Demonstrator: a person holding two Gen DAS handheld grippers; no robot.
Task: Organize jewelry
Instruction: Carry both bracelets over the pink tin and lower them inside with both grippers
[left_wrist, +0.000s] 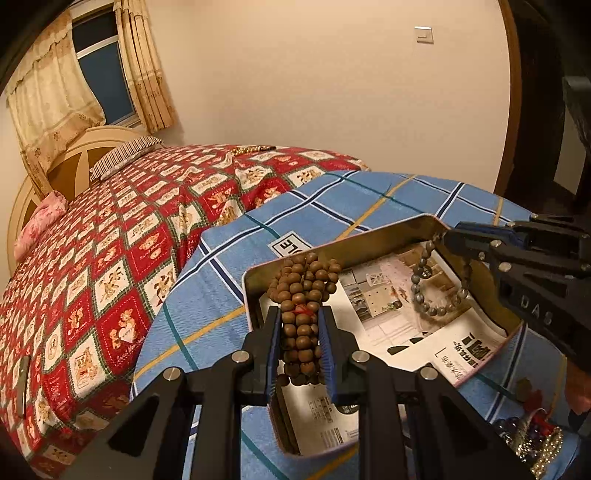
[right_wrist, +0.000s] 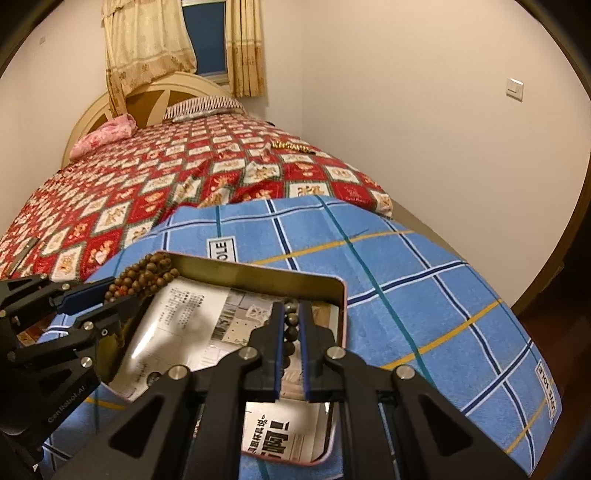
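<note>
An open metal tin (left_wrist: 369, 236) lined with printed paper lies on a blue checked cloth; it also shows in the right wrist view (right_wrist: 258, 271). My left gripper (left_wrist: 300, 314) is shut on a bunch of brown wooden beads (left_wrist: 303, 280), held over the tin's left end; the beads also show in the right wrist view (right_wrist: 147, 275). My right gripper (right_wrist: 291, 310) is shut on a grey bead bracelet (left_wrist: 437, 284), which hangs as a loop over the tin's right part. In the right wrist view only a few of the bracelet's beads (right_wrist: 291, 325) show between the fingers.
The blue cloth (right_wrist: 406, 258) covers the near end of a bed with a red patterned quilt (left_wrist: 110, 240). More jewelry (left_wrist: 532, 439) lies on the cloth at the lower right. A gold string of beads (right_wrist: 291, 146) lies far back on the quilt.
</note>
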